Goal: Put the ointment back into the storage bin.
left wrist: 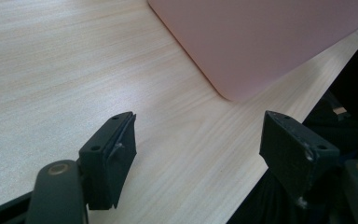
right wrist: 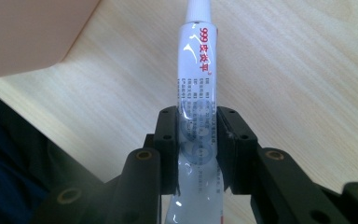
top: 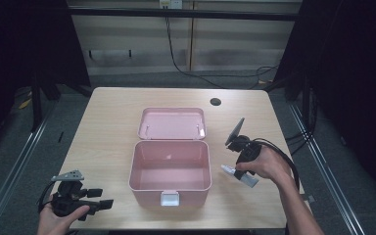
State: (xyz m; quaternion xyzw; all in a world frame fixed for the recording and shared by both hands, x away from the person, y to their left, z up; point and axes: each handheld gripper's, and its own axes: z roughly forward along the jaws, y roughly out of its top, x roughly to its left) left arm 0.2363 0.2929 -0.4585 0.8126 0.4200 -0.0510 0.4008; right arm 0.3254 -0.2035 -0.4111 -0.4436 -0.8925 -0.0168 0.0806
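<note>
Tube [right wrist: 198,84] of ointment sits clamped between your right gripper [right wrist: 198,140]'s two pads, white cap pointing away from you, held just above the table [top: 107,127] to the right of the pink box [top: 170,169]. The box stands open, its lid [top: 172,123] folded back flat behind it and its inside bare, so the likely job is to carry the tube over the near right wall and lay it on the floor of the box. Keep the squeeze as it is, since a soft tube can slide if you loosen early. Clear the rim before you move across, lower it well inside, then let go. Your left gripper [left wrist: 200,140] rests near the table's front edge, jaws spread wide and holding nothing; leave it parked there.
</note>
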